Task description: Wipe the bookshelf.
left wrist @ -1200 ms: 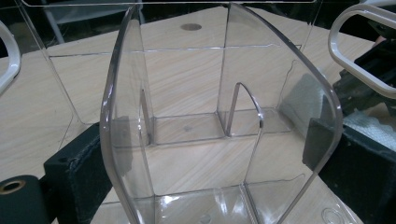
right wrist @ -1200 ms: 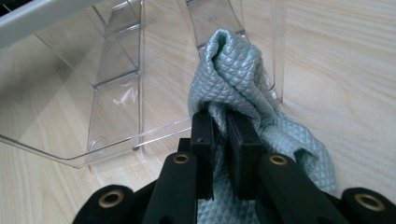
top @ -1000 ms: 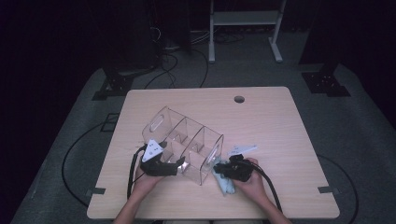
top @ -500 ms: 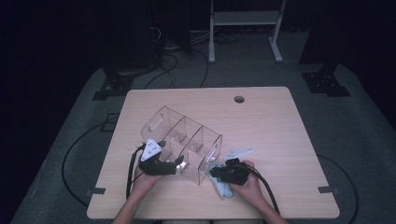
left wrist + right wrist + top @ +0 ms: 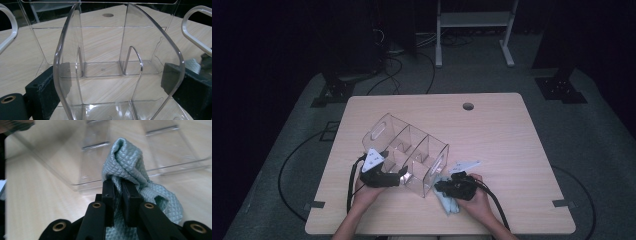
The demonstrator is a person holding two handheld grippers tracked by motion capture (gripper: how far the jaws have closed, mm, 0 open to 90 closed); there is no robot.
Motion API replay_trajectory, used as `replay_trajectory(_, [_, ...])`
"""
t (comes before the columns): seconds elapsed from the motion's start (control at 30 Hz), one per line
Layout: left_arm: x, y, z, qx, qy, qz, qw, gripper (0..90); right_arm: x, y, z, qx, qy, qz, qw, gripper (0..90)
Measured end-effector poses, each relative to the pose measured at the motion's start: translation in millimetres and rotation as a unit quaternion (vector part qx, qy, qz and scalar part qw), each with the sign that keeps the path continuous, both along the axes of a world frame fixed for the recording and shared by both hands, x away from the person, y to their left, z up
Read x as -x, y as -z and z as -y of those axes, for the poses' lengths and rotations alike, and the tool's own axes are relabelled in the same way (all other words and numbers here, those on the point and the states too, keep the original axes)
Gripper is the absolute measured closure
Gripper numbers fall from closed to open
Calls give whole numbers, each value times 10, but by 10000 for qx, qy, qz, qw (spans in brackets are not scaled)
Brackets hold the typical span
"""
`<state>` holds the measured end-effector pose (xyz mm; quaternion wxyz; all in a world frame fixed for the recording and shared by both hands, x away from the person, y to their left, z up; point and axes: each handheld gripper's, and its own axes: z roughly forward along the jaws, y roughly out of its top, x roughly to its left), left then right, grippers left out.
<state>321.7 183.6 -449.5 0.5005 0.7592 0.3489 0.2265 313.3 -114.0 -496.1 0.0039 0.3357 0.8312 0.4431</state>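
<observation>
Acrylic organizer [image 5: 407, 157] braced for wiping, mid-desk [image 5: 512, 150].
Left gripper [image 5: 120, 82] fingers pinch its near wall steady; right gripper [image 5: 117, 192] fingers pinch cloth [image 5: 127, 167] at its end.

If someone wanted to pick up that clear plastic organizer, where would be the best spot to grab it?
Probably by an end handle: the clear organizer has a looped cut-out at each end wall. The far-left handle stands free, so coming from that end, a jaw could slip through the loop and pinch the thin wall.

Overhead light falls on the pale wooden table [image 5: 512, 150] while its surroundings stay dark; glare streaks the clear plastic organiser [image 5: 120, 75], and the right gripper view blurs toward its edges.
</observation>
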Motion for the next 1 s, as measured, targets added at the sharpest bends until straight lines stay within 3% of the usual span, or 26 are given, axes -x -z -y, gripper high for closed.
replay_trajectory(0.1, [1, 1, -6, -14, -39, -4, 10000, 54, 167, -46, -151, 63, -524, 92, 9986, 805])
replay_trajectory(0.17, [3, 3, -13, 12, -42, -10, 10000, 54, 182, -56, -170, 87, -571, 122, 9983, 806])
replay_trajectory(0.27, [2, 2, -22, 20, -43, -16, 10000, 57, 156, -64, -165, 91, -518, 149, 9985, 808])
replay_trajectory(0.33, [-4, 3, -16, 18, -58, 1, 10000, 56, 78, -53, -98, 26, -226, 147, 9996, 809])
replay_trajectory(0.47, [-5, 6, -9, 26, -97, 10, 9999, 55, 86, -64, -101, 3, -134, 98, 9999, 809])
replay_trajectory(0.5, [-6, 8, -4, 31, -131, 2, 9999, 55, 132, -91, -141, -30, -299, 82, 9995, 809])
replay_trajectory(0.63, [-6, 9, -11, 30, -117, 4, 9999, 55, 211, -179, -186, -74, -468, 202, 9987, 811])
replay_trajectory(0.77, [-4, 8, -15, 19, -98, 11, 9999, 56, 300, -417, -146, -445, -438, 550, 9965, 813])
replay_trajectory(0.8, [-4, 8, -9, 14, -89, 18, 10000, 56, 337, -476, -150, -440, -467, 679, 9956, 813])
replay_trajectory(1.0, [0, 8, -12, 17, -91, 7, 10000, 56, 346, -318, -210, -232, -543, 558, 9967, 815])
